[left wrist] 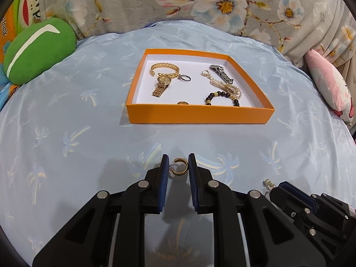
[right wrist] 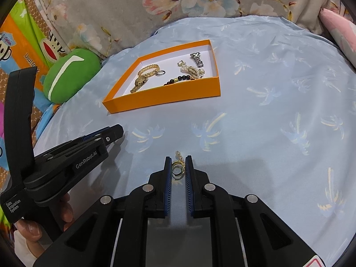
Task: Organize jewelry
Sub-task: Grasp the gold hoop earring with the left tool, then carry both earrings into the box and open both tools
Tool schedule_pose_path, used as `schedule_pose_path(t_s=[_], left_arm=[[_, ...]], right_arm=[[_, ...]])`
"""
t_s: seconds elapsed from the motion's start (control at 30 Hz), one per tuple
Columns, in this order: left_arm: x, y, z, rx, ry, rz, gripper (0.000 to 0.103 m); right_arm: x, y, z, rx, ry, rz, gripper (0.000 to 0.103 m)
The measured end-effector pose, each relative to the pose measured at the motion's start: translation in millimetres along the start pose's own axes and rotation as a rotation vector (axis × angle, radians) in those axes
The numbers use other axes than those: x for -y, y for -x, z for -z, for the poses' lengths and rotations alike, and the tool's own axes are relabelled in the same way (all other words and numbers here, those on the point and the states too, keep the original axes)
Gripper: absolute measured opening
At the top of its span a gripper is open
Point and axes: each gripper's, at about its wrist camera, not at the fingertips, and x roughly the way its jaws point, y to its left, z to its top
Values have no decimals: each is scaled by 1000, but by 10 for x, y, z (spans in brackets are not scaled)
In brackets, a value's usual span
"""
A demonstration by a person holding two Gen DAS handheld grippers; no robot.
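Our left gripper (left wrist: 178, 166) has its jaws partly open around a gold open ring (left wrist: 179, 167) lying on the blue palm-print bedspread (left wrist: 66, 122); whether the pads touch it we cannot tell. Only the right wrist view shows our right gripper (right wrist: 178, 166), jaws narrowly parted around a gold earring (right wrist: 178, 166), contact unclear. That view also catches our left hand (right wrist: 64, 209) holding the other tool. Farther off sits the orange box (left wrist: 198, 113), holding a gold watch (left wrist: 163, 82), a gold chain bracelet (left wrist: 165, 68), a silver ring (left wrist: 185, 78), a pearl strand (left wrist: 224, 84), a black bead bracelet (left wrist: 222, 96) and a silver watch band (left wrist: 221, 73). A green plush (left wrist: 40, 51) lies far left.
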Motion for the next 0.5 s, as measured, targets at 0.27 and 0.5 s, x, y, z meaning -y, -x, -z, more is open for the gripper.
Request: schedule_pose_path(t_s=[0.27,0.5], left_arm=[[2,35,29,1,-6,-2,17],[0,39,44,-5,-4,-3,17]], right_arm=[[19,39,-2,21,-11,-10,11],[-16,-1,-69,31,-4,-14,11]])
